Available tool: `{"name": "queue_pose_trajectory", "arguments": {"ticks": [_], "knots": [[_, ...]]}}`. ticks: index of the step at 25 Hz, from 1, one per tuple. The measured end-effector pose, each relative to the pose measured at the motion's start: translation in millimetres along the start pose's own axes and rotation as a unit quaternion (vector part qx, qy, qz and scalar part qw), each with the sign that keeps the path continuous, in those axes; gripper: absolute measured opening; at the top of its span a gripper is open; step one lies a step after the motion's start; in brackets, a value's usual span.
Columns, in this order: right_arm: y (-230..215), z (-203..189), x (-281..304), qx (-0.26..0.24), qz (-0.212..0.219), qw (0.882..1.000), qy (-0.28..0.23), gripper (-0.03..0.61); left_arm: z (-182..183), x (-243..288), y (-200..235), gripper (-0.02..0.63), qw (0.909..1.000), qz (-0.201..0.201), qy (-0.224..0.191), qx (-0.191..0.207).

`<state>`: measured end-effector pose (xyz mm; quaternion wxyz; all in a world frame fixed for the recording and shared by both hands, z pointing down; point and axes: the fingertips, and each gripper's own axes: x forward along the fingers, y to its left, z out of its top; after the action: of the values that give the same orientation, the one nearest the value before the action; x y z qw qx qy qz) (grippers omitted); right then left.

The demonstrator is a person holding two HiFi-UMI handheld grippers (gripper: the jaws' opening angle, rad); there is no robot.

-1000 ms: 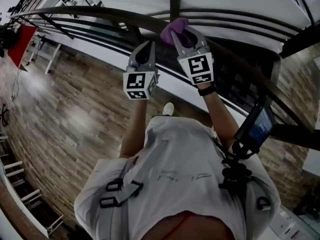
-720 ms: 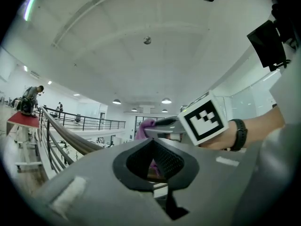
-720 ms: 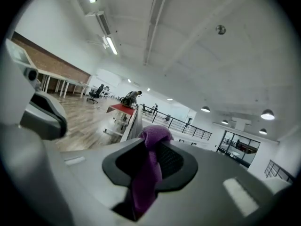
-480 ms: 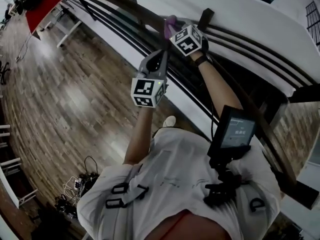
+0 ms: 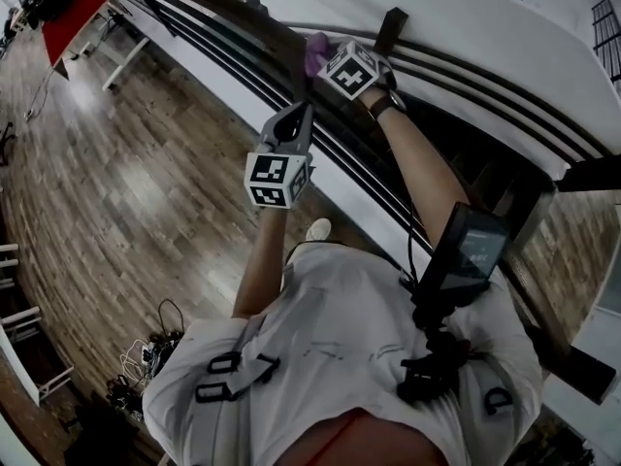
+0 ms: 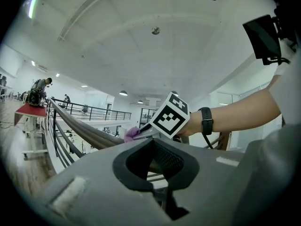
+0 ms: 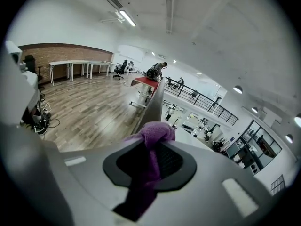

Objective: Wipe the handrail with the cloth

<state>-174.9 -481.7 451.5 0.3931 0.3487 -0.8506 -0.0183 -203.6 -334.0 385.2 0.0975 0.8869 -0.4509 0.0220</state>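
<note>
Nearest, mid-frame in head view, L gripper (image 5: 297, 115) hangs w/ jaws together and nothing between them, just short of the rail (image 5: 233, 6) and idle. Past it, upper centre, R gripper (image 5: 328, 61) is clamped on the purple cloth (image 5: 314, 52). A wad bulges beyond its jaw tips and sits on top of the rail. So R is the working arm, and L is nearer the body, off the rail. The rail's long axis runs upper left to lower right in head view. In R gripper view it leads straight ahead from the cloth, so the next stroke prob. slides along that line. Writing: only b/w square markers on the cubes (image 5: 277, 178), no words. Chest screen (image 5: 475, 250) text is too small to read. No brands seen. Far upper left, a red table (image 5: 82, 8).
</note>
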Motion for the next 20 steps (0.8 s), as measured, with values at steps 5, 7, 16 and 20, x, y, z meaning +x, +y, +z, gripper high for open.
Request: {"name": "queue_pose_trajectory", "arguments": {"ticks": [5, 7, 16, 20], "knots": [[2, -26, -29, 0.018, 0.01, 1.0, 0.009, 0.058, 7, 9, -30, 0.002, 0.9995, -0.026, -0.002, 0.016], [7, -35, -41, 0.016, 0.01, 1.0, 0.011, 0.058, 10, 10, -41, 0.002, 0.9993, -0.032, -0.003, 0.021], [29, -90, -106, -0.006, 0.006, 0.999, 0.031, 0.058, 6, 12, -89, 0.002, 0.9979, -0.054, 0.001, 0.037], [38, -115, -137, 0.009, -0.005, 1.0, 0.028, 0.057, 5, 16, -111, 0.002, 0.9966, -0.07, 0.003, 0.045]]}}
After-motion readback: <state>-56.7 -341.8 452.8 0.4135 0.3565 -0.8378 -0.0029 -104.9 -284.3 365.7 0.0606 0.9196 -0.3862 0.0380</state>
